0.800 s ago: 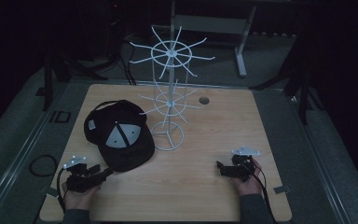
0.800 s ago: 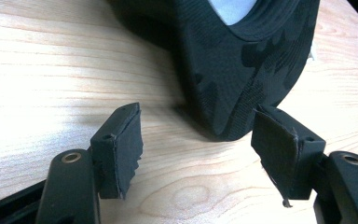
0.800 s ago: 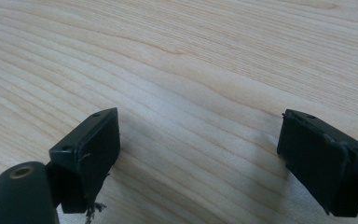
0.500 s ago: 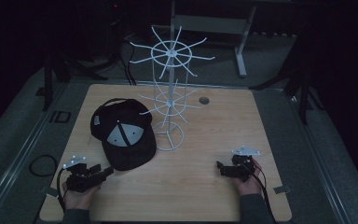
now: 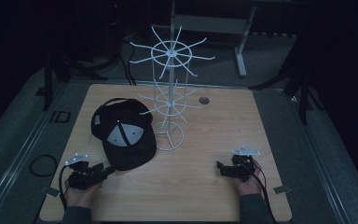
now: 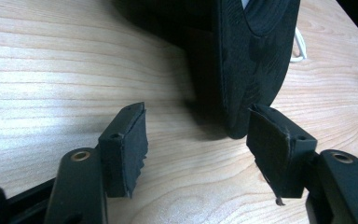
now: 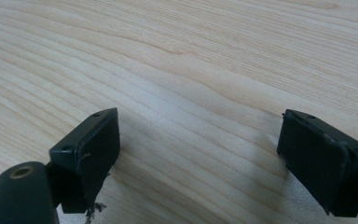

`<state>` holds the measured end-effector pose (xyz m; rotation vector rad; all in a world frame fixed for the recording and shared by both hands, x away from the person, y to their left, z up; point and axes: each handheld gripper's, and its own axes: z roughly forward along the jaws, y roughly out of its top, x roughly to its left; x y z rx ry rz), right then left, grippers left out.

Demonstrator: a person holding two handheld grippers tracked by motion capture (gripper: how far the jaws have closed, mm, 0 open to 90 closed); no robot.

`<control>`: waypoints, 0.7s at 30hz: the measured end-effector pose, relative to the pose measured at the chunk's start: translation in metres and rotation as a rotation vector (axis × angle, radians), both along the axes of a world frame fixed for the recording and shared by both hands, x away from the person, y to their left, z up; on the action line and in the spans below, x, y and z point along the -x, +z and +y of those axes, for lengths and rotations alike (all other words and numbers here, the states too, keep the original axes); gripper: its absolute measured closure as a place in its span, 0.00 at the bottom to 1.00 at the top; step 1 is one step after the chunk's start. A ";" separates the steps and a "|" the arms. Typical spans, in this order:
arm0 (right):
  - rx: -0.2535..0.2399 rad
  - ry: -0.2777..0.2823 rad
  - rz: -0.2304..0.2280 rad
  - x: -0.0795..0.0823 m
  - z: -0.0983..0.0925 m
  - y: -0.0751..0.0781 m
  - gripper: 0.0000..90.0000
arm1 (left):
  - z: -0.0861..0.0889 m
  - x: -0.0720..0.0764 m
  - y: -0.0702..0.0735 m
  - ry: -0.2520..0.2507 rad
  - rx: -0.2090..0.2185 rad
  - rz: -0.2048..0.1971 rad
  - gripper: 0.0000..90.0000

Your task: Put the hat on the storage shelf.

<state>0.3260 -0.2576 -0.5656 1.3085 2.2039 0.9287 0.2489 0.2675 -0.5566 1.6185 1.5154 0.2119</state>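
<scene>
In the high view, a black cap point(image 5: 123, 137) with a grey panel lies on the left half of the wooden table point(image 5: 214, 121), its brim toward the near side. Just right of the cap stands a white wire rack point(image 5: 169, 100), and the round base of the rack is touching or almost touching the cap. The left tool point(image 5: 103, 172) rests on the table at the near left corner, held by a hand point(image 5: 79, 193), and its tips point right, toward the brim, which is very near. The right tool point(image 5: 221, 168) rests at the near right side, well apart from the cap and the rack.

In the left gripper view, the left tool point(image 6: 196, 135) is open wide. The brim of the cap point(image 6: 249, 65) is just ahead of the two pads and not between them, so nothing is gripped.

In the right gripper view, the right tool point(image 7: 198, 144) is also open wide, and between its jaws there is bare table point(image 7: 191, 60).
</scene>
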 end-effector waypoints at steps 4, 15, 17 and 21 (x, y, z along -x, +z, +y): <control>0.000 0.000 -0.001 0.000 0.000 0.000 0.14 | -0.003 -0.005 -0.001 -0.016 -0.021 0.006 0.45; 0.000 0.000 0.000 0.000 0.000 0.000 0.14 | -0.010 -0.010 -0.003 -0.036 -0.044 0.011 0.45; 0.000 0.000 0.000 0.000 0.000 0.000 0.14 | -0.011 -0.011 -0.004 -0.041 -0.048 0.014 0.46; 0.000 0.000 0.000 0.000 0.000 0.000 0.14 | -0.013 -0.012 -0.005 -0.048 -0.051 0.017 0.46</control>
